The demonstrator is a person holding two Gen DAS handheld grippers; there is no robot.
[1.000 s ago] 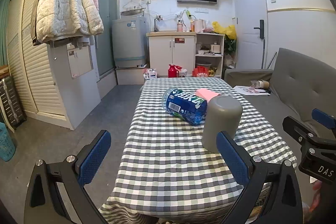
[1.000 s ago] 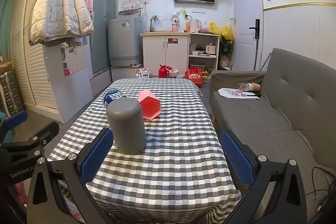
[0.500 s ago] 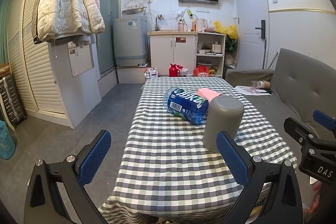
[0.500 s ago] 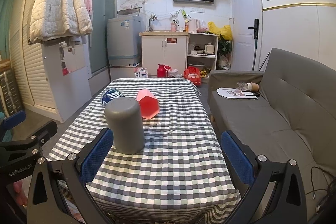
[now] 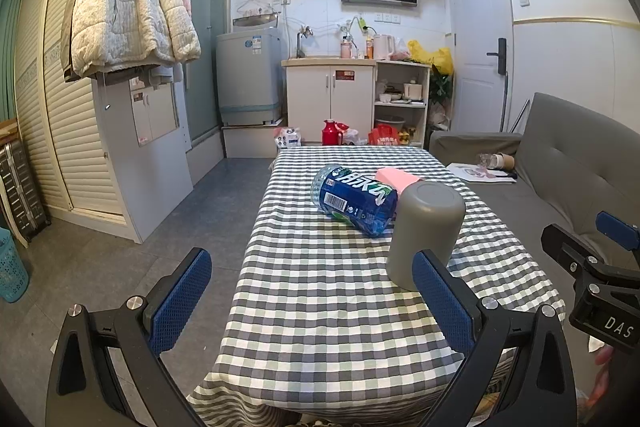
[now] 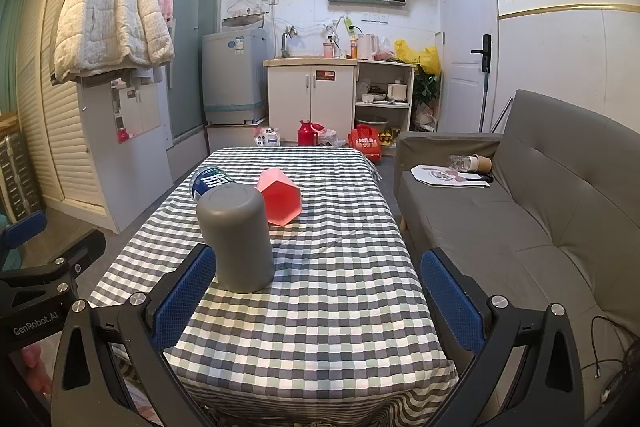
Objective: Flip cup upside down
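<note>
The cup (image 6: 236,237) stands on the checked surface (image 6: 320,307) with its closed end up and its mouth apparently down against the cloth, so by the look of it the flip is already made. What remains is judged to be backing off cleanly.

Taking the cup as landmark: the bottle (image 5: 354,201) lies on its side just behind it and to its left, and the pink box (image 6: 279,197) lies just behind it to the right. Whether either one touches the cup cannot be told.

The right hand-held gripper (image 6: 316,297) is spread wide and holds nothing. Its left pad sits in front of the cup's base, close to it or overlapping it in view. The left hand-held gripper (image 5: 312,301) is likewise spread wide and empty, with its right pad in front of the cup's lower edge.

To finish well:
- Draw both grippers straight back toward the near edge, not sideways, so that no pad clips the cup wall.
- Keep the jaws wide while leaving.
- Do not drag the cloth, since a tall cup on a soft cover could tip easily.
- Leave the bottle alone; being round, it may roll.
</note>
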